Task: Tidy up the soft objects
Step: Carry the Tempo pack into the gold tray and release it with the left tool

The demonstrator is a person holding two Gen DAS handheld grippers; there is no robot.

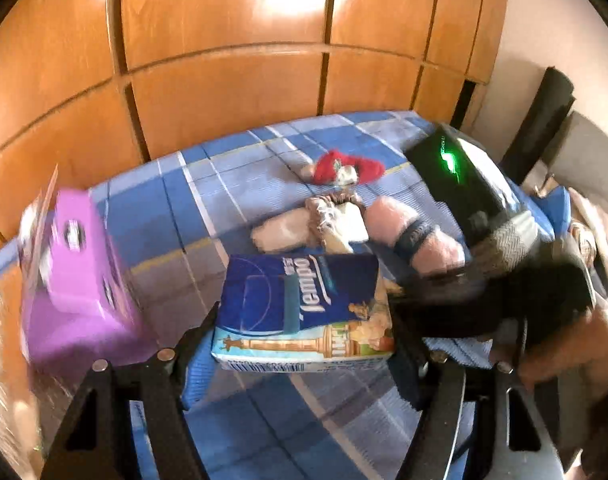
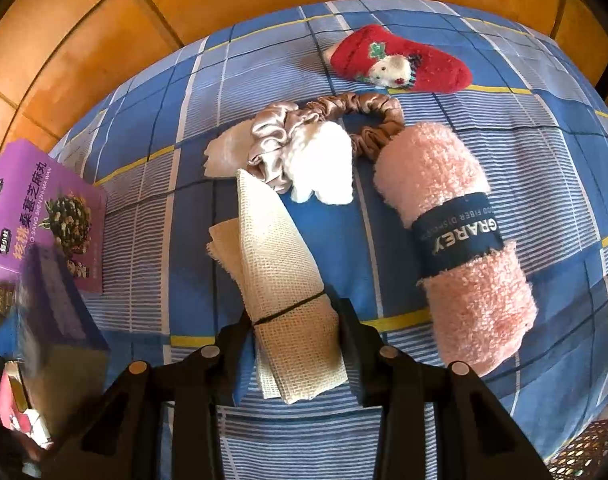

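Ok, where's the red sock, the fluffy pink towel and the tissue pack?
Red sock (image 2: 400, 62): right wrist view, on its white animal patch.
Pink towel (image 2: 436, 168): right wrist view, fluffy end above the dark label band.
Tissue pack (image 1: 304, 308): left wrist view, middle of its blue printed face.

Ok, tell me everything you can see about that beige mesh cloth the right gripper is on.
The beige mesh cloth is an open-weave, gauze-like fabric rolled into a long bundle, with a thin dark band around it near its lower end. It lies flat on the blue plaid bedsheet, slanting from upper left to lower right. A loose folded layer sticks out on its left side. Its upper end touches the pink satin scrunchie. The right gripper has a finger on each side of its banded part, apparently pinching it.
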